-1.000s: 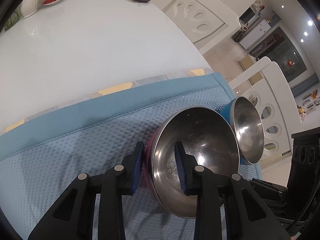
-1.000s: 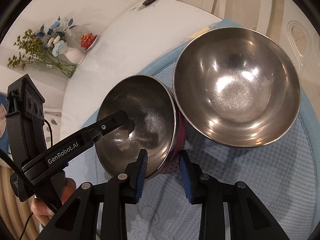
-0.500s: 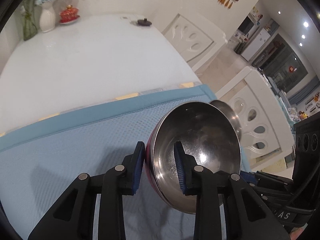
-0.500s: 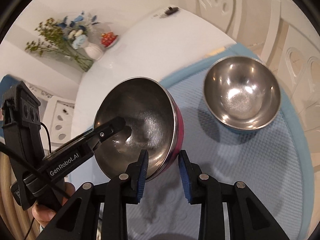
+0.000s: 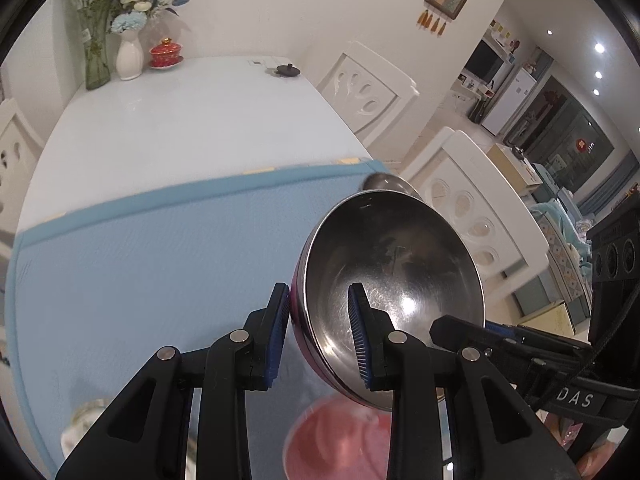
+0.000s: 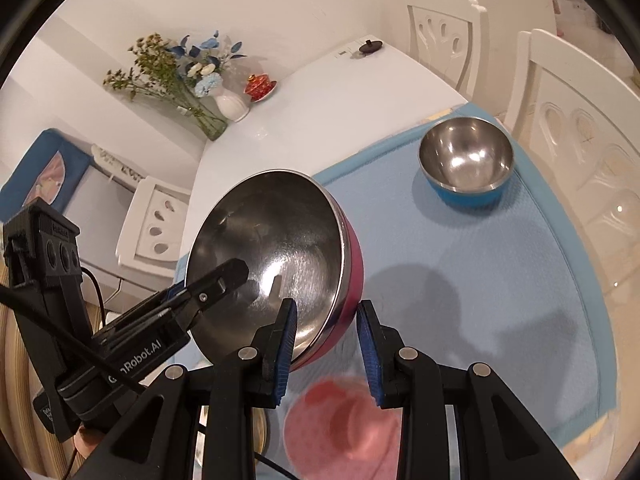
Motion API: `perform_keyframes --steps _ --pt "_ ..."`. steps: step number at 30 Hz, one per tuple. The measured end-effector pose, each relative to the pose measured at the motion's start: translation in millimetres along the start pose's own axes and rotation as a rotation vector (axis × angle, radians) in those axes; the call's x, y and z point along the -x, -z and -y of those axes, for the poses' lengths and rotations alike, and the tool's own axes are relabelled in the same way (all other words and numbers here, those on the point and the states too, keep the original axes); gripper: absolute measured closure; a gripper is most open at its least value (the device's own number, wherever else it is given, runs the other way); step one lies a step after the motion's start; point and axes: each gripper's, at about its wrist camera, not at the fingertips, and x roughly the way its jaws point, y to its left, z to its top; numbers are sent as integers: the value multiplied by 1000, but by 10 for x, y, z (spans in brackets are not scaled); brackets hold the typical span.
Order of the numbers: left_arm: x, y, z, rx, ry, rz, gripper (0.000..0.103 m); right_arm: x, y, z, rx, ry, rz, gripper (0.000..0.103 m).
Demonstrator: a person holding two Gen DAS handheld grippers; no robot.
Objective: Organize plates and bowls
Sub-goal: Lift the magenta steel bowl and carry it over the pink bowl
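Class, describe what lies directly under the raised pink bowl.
Under the pink bowl, held by both grippers, a blurred pink dish rests on the blue mat. The grippers hide the dish's edges.

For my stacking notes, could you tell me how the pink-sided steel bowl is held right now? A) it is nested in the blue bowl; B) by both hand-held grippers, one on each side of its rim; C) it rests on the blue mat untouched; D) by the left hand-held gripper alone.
B: the left hand-held gripper and the right hand-held gripper each clamp the rim of the pink-sided steel bowl, tilted above the blue mat.
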Motion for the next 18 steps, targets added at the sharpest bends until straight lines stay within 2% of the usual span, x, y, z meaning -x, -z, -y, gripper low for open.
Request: perform_keyframes --steps 9,18 --pt "286 532 150 26 18 15 76 307 580 -91 13 25 -5 73" --pt "215 976 183 26 3 -29 76 271 1018 24 -19 54 -61 73"
